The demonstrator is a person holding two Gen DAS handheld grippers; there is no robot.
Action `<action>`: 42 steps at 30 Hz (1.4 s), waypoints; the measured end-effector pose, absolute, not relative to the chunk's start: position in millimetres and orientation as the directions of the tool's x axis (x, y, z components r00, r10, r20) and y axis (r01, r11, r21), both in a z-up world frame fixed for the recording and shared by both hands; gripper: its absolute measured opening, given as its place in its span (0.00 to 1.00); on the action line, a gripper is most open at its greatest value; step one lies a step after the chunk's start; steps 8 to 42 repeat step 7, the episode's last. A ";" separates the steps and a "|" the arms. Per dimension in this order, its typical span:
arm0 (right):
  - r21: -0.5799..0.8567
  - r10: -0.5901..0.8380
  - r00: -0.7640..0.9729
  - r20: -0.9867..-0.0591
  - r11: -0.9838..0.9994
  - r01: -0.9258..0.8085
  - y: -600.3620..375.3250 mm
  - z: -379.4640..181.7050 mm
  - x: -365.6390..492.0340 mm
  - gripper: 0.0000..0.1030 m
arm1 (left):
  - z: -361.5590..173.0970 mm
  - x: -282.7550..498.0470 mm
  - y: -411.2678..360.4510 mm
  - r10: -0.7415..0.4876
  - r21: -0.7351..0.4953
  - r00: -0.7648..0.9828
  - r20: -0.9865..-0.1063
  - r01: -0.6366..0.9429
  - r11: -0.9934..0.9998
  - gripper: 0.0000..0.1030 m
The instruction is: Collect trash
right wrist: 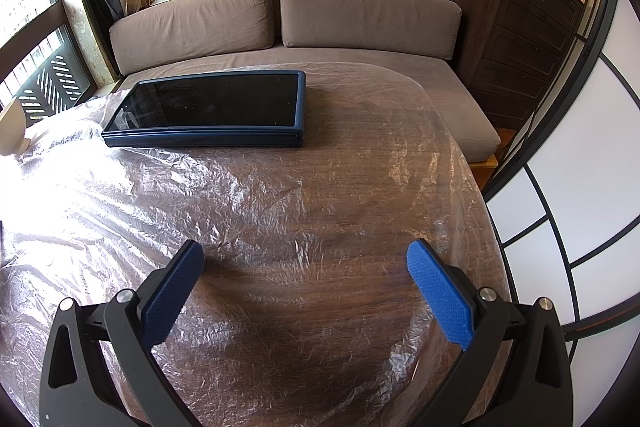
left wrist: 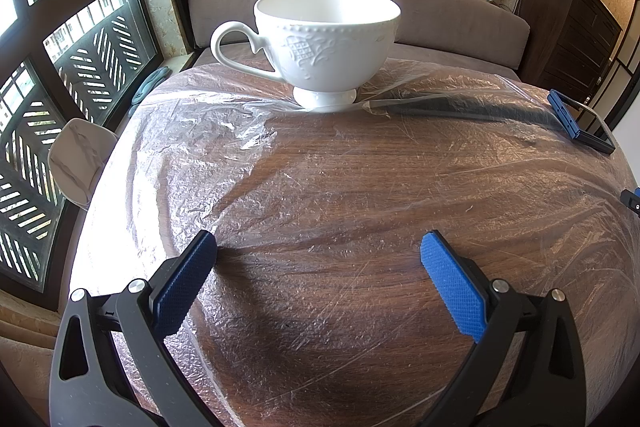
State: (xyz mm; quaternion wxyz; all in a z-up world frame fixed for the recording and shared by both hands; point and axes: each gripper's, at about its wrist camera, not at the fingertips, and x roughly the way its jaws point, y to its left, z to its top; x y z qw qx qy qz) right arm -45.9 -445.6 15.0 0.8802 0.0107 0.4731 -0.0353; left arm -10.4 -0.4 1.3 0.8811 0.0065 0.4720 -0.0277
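Right now both tools are hovering low over the table (right wrist: 352,163), the left tool (left wrist: 319,259) and the right tool (right wrist: 305,267) each spreading wide and gripping nothing. Directly beneath them the crinkled plastic sheet (left wrist: 208,131) is lying across the wood, probably the trash to gather. Ahead of the left tool a white cup (left wrist: 326,43) is standing on the sheet, pinning it down. Ahead and slightly left of the right tool a dark tablet (right wrist: 212,107) is weighing on it too. Beyond both, a sofa (right wrist: 360,15) is backing the table.
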 end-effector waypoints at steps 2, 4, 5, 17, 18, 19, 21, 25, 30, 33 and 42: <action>-0.015 -0.052 0.550 -0.834 0.997 0.072 -445.6 15.0 -45.0 0.96 | 1.3 -10.4 -0.5 -0.043 -0.015 0.553 -0.832 0.055 0.998 0.99; -0.015 -0.052 0.550 -0.834 0.997 0.072 -445.5 15.0 -46.0 0.96 | 1.3 -10.4 -0.4 -0.043 -0.015 0.553 -0.832 0.055 0.998 0.99; -0.015 -0.052 0.550 -0.834 0.997 0.072 -445.6 15.1 -44.8 0.96 | 1.3 -10.4 -0.5 -0.043 -0.015 0.553 -0.832 0.055 0.998 0.99; -0.015 -0.052 0.550 -0.834 0.997 0.072 -445.4 15.0 -45.9 0.96 | 1.3 -10.5 -0.4 -0.042 -0.015 0.553 -0.832 0.055 0.998 0.99; -0.015 -0.052 0.550 -0.834 0.997 0.072 -445.4 15.0 -45.9 0.96 | 1.3 -10.5 -0.4 -0.042 -0.015 0.553 -0.832 0.055 0.998 0.99; -0.015 -0.052 0.550 -0.834 0.997 0.072 -445.4 15.0 -45.9 0.96 | 1.3 -10.5 -0.4 -0.042 -0.015 0.553 -0.832 0.055 0.998 0.99; -0.015 -0.052 0.550 -0.834 0.997 0.072 -445.4 15.0 -45.9 0.96 | 1.3 -10.5 -0.4 -0.042 -0.015 0.553 -0.832 0.055 0.998 0.99; -0.015 -0.052 0.550 -0.834 0.997 0.072 -445.4 15.0 -45.9 0.96 | 1.3 -10.5 -0.4 -0.042 -0.015 0.553 -0.832 0.055 0.998 0.99; -0.015 -0.052 0.550 -0.834 0.997 0.072 -445.4 15.0 -45.9 0.96 | 1.3 -10.5 -0.4 -0.042 -0.015 0.553 -0.832 0.055 0.998 0.99; -0.015 -0.052 0.550 -0.834 0.997 0.072 -445.4 15.0 -45.9 0.96 | 1.3 -10.5 -0.4 -0.042 -0.015 0.553 -0.832 0.055 0.998 0.99; -0.015 -0.052 0.550 -0.834 0.997 0.072 -445.4 15.0 -45.9 0.96 | 1.3 -10.5 -0.4 -0.042 -0.015 0.553 -0.832 0.055 0.998 0.99</action>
